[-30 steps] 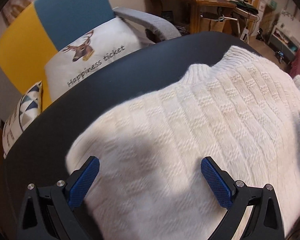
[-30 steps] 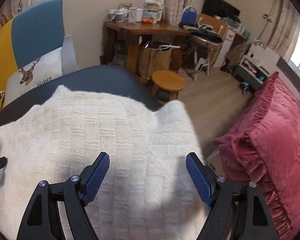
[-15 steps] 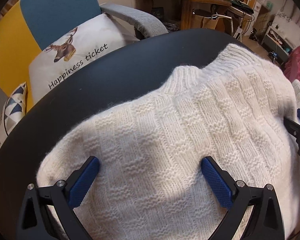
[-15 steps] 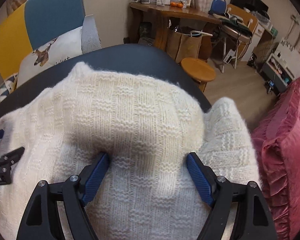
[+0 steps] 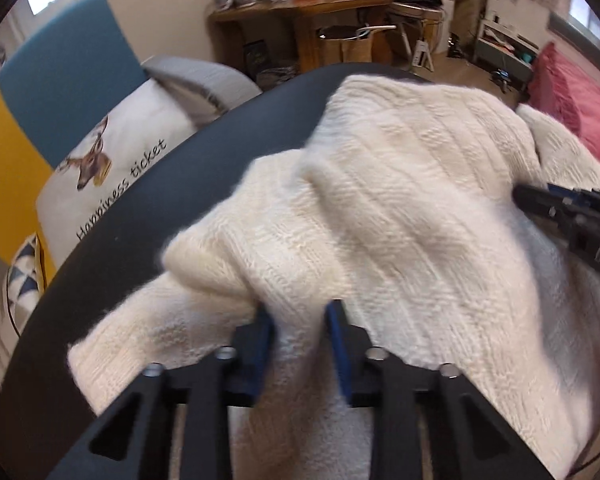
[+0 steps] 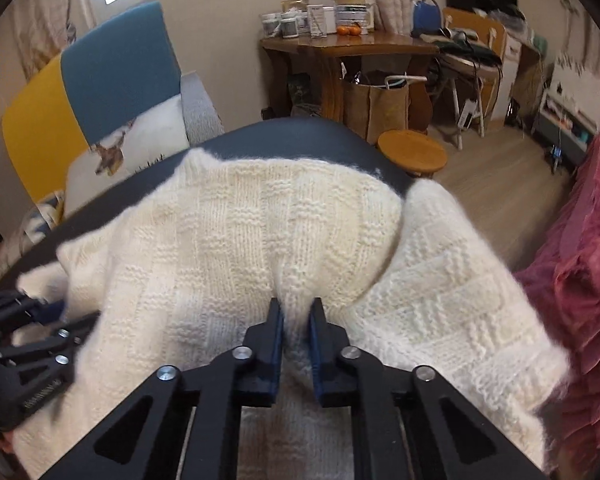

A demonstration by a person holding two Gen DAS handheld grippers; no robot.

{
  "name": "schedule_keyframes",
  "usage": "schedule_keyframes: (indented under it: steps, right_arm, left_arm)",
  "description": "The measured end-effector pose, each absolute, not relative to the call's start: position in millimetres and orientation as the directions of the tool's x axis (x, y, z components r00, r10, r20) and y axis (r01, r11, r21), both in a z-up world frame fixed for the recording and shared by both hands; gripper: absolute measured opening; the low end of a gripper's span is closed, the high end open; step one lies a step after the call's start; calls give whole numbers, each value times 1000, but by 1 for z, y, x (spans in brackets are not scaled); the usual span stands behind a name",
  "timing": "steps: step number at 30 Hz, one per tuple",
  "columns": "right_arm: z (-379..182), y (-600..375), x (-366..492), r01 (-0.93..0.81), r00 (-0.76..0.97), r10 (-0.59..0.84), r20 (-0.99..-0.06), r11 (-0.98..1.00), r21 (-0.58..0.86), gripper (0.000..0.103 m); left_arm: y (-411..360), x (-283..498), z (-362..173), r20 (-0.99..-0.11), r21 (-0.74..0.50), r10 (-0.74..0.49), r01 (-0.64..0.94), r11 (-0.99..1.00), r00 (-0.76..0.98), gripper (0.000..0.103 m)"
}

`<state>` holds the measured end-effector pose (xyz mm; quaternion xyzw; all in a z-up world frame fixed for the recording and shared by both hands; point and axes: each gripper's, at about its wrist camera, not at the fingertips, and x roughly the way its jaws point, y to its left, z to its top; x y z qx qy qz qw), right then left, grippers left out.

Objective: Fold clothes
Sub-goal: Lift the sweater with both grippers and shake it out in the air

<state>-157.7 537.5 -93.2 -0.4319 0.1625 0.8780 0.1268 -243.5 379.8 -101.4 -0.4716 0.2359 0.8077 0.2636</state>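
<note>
**Sweater pinched in both grippers**

Sweater — one, cream knit — lies spread on the dark round table, its ribbed collar toward the far rim and its body running back toward me. One sleeve spills off the table's right edge. I hold two grippers, both tilted down and closing on the knit: my left gripper has a bunched fold squeezed between its blue pads, and my right gripper nips a raised ridge of the body — side by side.
</note>
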Motion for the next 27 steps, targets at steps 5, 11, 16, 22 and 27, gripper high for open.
schedule_keyframes:
  steps: [5,11,16,22,27]
  right_arm:
    - [-70,538,-131,-359,-670,28,-742,-887,290,8]
    - [-38,513,-104,-282,-736,-43,-676,-888,364,8]
    - [-22,479,-79,-200,-760,-118,-639,-893,403,8]
    - [-9,445,-49,-137,-768,-194,-610,-881,452,8]
    - [3,418,-33,-85,-774,-247,-583,-872,483,8]
  left_arm:
    - [357,-243,-94,-880,2,293,-621,-784,-374,10]
    - [326,-232,-77,-848,-147,403,-578,-803,-345,10]
    - [303,-215,-58,-811,-190,449,-558,-808,-374,9]
    - [276,-182,-32,-763,-245,518,-569,-785,-385,9]
    - [255,-157,-7,-725,-287,577,-597,-749,-376,9]
